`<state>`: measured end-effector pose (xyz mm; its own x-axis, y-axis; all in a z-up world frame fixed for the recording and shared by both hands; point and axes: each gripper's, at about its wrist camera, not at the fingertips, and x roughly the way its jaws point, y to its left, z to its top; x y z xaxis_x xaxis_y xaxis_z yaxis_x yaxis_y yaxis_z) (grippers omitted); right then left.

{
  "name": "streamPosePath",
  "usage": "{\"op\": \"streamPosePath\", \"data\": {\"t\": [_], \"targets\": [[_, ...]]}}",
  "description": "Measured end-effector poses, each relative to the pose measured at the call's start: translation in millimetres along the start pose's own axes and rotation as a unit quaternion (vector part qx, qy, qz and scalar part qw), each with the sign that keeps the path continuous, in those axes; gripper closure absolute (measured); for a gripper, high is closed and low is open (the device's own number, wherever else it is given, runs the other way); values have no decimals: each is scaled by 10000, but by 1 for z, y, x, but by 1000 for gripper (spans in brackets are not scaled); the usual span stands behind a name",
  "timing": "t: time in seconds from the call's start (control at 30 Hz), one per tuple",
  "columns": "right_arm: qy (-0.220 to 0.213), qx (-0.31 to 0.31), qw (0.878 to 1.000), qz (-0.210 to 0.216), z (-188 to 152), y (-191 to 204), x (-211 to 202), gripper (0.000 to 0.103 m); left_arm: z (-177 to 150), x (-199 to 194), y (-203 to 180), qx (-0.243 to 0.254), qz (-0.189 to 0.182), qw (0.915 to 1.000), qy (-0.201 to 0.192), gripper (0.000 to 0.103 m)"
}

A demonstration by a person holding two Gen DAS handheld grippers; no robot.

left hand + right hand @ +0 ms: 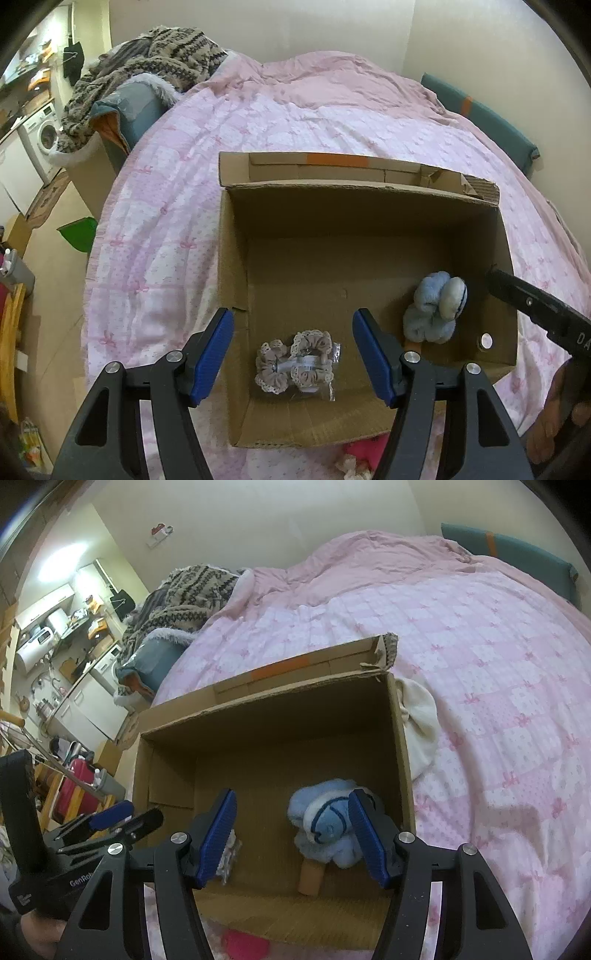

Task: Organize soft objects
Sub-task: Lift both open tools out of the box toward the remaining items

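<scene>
Writing: on the black body of your left gripper (110,821), seen from the right wrist, "GenRob" reads before the letters cut off; on your right gripper (293,836), seen from the left wrist, only "DA" shows.

Count: one cardboard box (236,229), two grippers, two soft items inside the box.

Box sits open on the pink bedspread (155,206). On its floor, a clear packet of grey lace-trimmed scrunchies (297,360) lies at the near left; a light blue plush bundle (434,308) lies at the near right, well apart from the packet.

Your left gripper (291,354): released, blue pads spread, packet lying below the gap, neither pad pressing on it.

Your right gripper: released, pads spread. The plush (327,823) sits just beside the right pad; whether that pad touches it cannot be told.

Outside the box, a cream cloth (419,723) lies against its right wall.
</scene>
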<state>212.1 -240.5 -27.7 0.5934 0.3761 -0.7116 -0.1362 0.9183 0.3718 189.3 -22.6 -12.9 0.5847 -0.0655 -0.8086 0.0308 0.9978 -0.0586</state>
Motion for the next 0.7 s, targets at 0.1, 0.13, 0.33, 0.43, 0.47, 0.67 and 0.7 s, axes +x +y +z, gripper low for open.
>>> {"op": "streamPosePath", "data": {"t": [0.1,0.13,0.33,0.43,0.47,0.67,0.7], "targets": [[68,3,10000,-42,-3,0,-4,36,-1,-8,2,12,46,10000,-37,39],[96,20,9999,-20,-6,0,-6,36,-2,-11,3,14,69,10000,-45,39],[76,84,9999,105,-14,2,-23,36,-14,-32,15,-81,95,9999,-87,38],[163,132,9997,84,-23,3,-27,36,-22,-38,19,-130,113,9998,-47,38],[198,135,9997,72,-26,3,-29,36,-25,-41,20,-146,118,9998,-44,38],[294,75,9995,3,-45,7,-42,36,-40,-53,21,-180,124,9998,-31,38],[306,87,9995,-10,-47,6,-44,36,-42,-55,20,-166,125,9998,-26,38]]}}
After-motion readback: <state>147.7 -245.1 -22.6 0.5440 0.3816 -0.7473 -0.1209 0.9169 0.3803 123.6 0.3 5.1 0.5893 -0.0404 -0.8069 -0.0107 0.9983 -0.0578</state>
